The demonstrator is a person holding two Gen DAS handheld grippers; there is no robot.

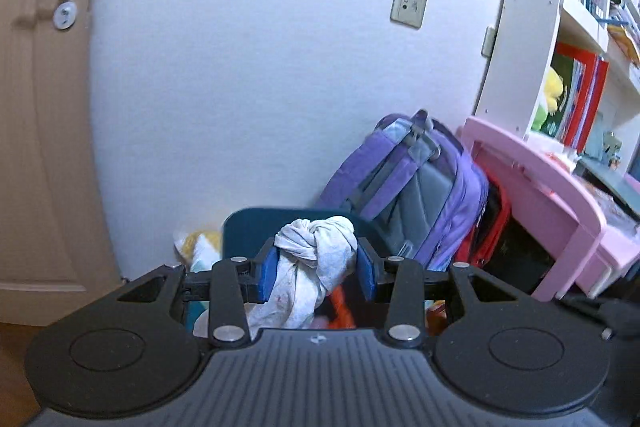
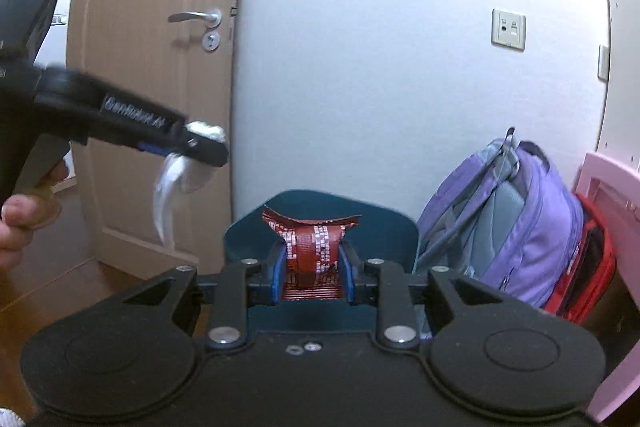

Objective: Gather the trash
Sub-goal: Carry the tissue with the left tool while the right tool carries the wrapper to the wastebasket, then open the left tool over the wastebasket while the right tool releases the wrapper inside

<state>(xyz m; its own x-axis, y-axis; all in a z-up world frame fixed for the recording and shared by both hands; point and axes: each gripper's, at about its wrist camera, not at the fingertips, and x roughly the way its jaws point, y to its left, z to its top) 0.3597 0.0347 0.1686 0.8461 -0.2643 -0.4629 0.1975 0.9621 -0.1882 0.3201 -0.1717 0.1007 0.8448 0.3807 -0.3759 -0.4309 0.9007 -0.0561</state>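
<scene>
The door (image 1: 36, 107) stands at far left, beside the white wall (image 1: 260, 67). The left gripper (image 1: 318, 269) pinches a crumpled white tissue (image 1: 316, 259) between its blue pads (image 1: 267, 273), above the dark teal bin (image 1: 248, 231) that sits on the floor against the wall. The right gripper (image 2: 313, 269) clamps a red wrapper (image 2: 312, 247) in front of the same bin (image 2: 320, 211). Right of the bin a purple backpack (image 1: 408, 191) leans on the wall, then a pink desk (image 1: 552, 195) under a bookshelf (image 1: 532, 7).
</scene>
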